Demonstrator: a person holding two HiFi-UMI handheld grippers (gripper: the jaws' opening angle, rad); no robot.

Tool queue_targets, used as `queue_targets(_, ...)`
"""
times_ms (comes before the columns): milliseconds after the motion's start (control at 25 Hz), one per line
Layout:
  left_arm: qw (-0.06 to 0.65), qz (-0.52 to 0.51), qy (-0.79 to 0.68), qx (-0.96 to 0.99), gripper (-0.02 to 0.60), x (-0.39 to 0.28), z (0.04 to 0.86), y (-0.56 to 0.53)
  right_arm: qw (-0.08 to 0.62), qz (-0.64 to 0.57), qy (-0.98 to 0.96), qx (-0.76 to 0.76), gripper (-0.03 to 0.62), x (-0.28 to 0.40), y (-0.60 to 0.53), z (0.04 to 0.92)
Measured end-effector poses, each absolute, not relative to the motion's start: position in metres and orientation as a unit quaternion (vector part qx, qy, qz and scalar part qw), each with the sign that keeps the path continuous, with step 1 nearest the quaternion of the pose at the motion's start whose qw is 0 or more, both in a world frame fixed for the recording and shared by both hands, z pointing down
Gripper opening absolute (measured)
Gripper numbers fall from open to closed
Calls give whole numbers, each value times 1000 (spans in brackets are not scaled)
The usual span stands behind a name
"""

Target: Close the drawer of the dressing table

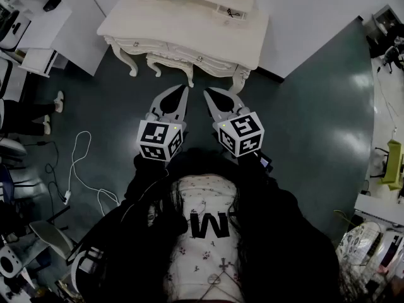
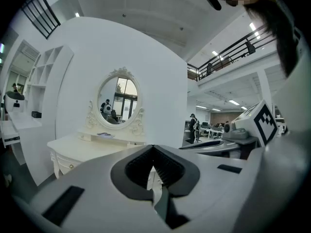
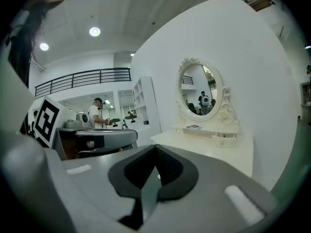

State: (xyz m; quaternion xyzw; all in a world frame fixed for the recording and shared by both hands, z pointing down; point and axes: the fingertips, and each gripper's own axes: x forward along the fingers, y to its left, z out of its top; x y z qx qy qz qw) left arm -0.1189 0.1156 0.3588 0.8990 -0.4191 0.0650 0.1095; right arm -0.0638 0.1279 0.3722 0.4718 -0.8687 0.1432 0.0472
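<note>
Jaws together, empty, on both grippers.
Left gripper (image 1: 183, 94) and right gripper (image 1: 209, 96) hover mid-frame, apart from the dressing table (image 1: 189, 33) at upper centre.

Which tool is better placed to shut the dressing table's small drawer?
Probably the right tool: the small cream drawer appears pulled out at the right end of the cream dressing table, nearer it than the left tool. Both shut.
</note>
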Motion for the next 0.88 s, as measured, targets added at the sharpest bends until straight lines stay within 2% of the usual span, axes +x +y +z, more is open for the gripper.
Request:
queue_targets(440, 104, 81, -401, 907, 0, -138, 370, 110, 27, 151, -855, 496, 9, -80, 123, 378)
queue_targets(880, 128, 96, -393, 906, 0, -154, 394, 109, 40, 181, -841, 508, 9, -88, 121, 403)
